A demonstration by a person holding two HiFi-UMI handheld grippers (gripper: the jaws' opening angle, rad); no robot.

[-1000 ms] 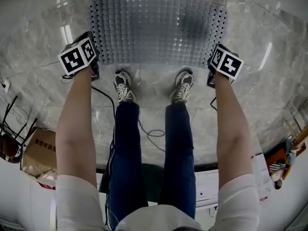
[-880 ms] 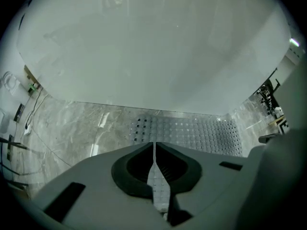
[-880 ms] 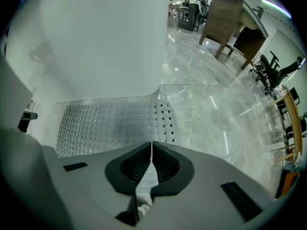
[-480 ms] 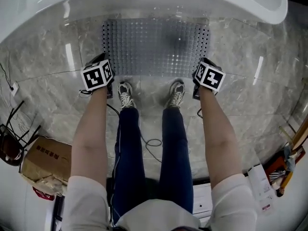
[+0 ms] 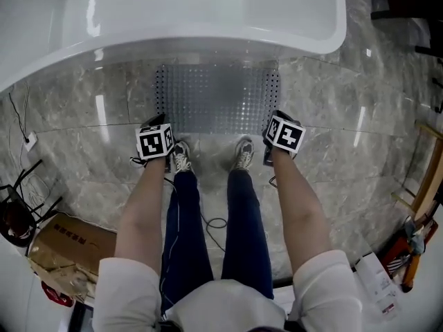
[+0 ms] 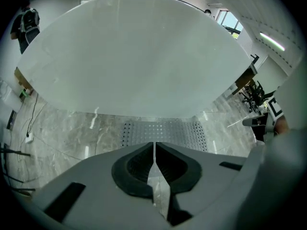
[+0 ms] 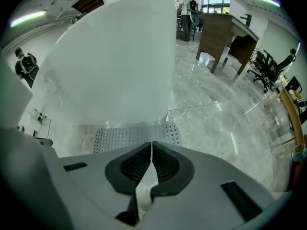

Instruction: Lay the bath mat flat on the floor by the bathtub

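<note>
The clear, dotted bath mat [image 5: 218, 97] lies flat on the marble floor against the white bathtub [image 5: 173, 12]. The same mat [image 6: 163, 132] shows past the jaws in the left gripper view, and as a strip, the mat [image 7: 134, 135], in the right gripper view. My left gripper [image 5: 156, 142] hangs above the mat's near left corner, well off the floor, jaws shut and empty. My right gripper [image 5: 284, 133] hangs above the near right corner, also shut with nothing between its pads. In the gripper views both the left gripper [image 6: 154, 150] and the right gripper [image 7: 151, 150] have their pads touching.
The person's shoes [image 5: 211, 154] stand just in front of the mat. A cardboard box [image 5: 66, 244] and a black chair frame [image 5: 17, 199] sit at the left. A cable [image 5: 214, 221] loops on the floor. Tools [image 5: 408, 247] lie at the right, a wooden rack [image 5: 426, 178] beside them.
Both grippers have risen away from the mat's near corners. The head view has pulled back and up, bringing the bathtub rim into sight. The mat stays flat.
</note>
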